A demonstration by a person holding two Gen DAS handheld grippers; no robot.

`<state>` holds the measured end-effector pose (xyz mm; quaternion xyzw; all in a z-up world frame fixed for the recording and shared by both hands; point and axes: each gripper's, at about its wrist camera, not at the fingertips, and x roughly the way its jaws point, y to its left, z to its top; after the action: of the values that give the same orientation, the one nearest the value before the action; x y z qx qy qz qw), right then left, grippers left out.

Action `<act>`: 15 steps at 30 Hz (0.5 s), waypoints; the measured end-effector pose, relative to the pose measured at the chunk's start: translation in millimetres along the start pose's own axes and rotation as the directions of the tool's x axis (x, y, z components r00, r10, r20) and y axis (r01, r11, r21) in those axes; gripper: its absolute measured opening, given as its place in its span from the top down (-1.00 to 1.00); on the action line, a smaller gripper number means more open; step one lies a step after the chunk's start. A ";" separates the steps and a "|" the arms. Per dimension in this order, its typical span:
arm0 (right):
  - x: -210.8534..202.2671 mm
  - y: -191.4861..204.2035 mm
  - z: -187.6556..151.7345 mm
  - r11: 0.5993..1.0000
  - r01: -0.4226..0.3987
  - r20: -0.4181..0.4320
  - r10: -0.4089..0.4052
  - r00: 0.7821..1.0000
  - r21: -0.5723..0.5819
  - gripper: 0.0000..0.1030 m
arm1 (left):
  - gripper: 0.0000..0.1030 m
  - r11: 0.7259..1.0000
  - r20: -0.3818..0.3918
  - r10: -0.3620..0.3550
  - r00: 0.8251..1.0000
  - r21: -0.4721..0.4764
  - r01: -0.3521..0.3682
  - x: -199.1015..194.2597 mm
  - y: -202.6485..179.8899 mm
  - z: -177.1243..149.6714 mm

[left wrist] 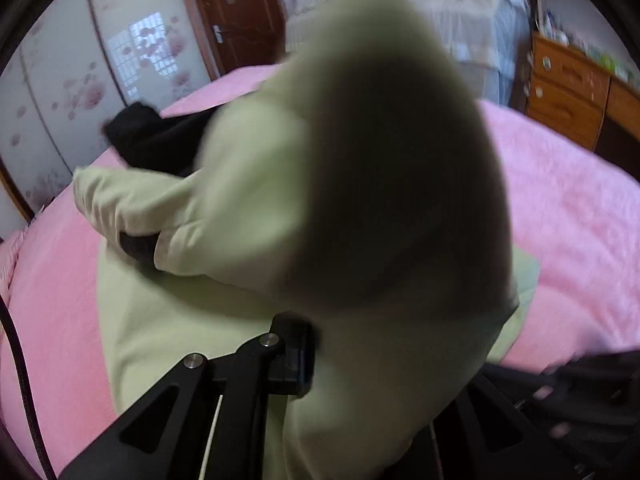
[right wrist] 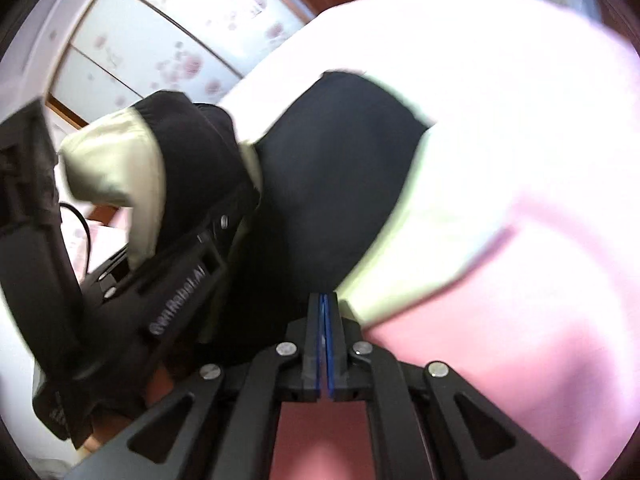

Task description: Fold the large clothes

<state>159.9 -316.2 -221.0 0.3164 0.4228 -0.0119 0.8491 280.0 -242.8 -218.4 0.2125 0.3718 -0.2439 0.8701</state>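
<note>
A large pale green garment (left wrist: 224, 216) with black parts (left wrist: 160, 144) lies bunched on the pink bed. A blurred fold of it is lifted close to the lens in the left wrist view. My left gripper (left wrist: 340, 344) is shut on that green cloth; only its left finger (left wrist: 296, 356) shows, the other is under the fabric. In the right wrist view my right gripper (right wrist: 324, 300) is shut, blue pads pressed together with nothing between them, just short of the garment's black panel (right wrist: 336, 168). The left tool's black housing (right wrist: 176, 292) is at the left, with cloth draped over it.
The pink bed cover (left wrist: 580, 220) spreads to the right and front. Floral sliding wardrobe doors (left wrist: 60, 100) and a brown door (left wrist: 236, 12) stand behind the bed. A wooden dresser (left wrist: 568, 92) is at the far right. A black cable (left wrist: 20, 360) hangs at the left edge.
</note>
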 end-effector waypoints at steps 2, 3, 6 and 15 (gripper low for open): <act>-5.9 -6.1 5.3 1.000 0.029 0.021 -0.029 0.999 -0.012 0.96 | 0.73 0.998 -0.024 0.028 0.999 0.056 -0.026 9.3 -12.7 -3.8; -7.1 -6.6 7.5 0.999 0.040 0.028 -0.039 0.999 -0.017 0.96 | 0.72 0.997 -0.031 0.033 0.999 0.067 -0.031 11.7 -16.1 -5.4; -10.2 -24.1 12.5 0.998 0.055 0.037 -0.054 0.998 -0.023 0.96 | 0.61 0.998 -0.036 0.016 0.999 0.054 -0.014 11.0 -15.4 -8.4; -36.6 -37.5 27.4 0.999 0.027 0.053 -0.025 0.998 -0.028 0.94 | -0.09 0.977 0.011 -0.206 0.979 -0.046 0.206 -30.2 3.6 -13.4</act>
<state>145.0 -370.2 -202.0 0.2982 0.4045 -0.0253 0.8642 256.5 -224.5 -203.5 0.1518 0.3949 -0.3245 0.8460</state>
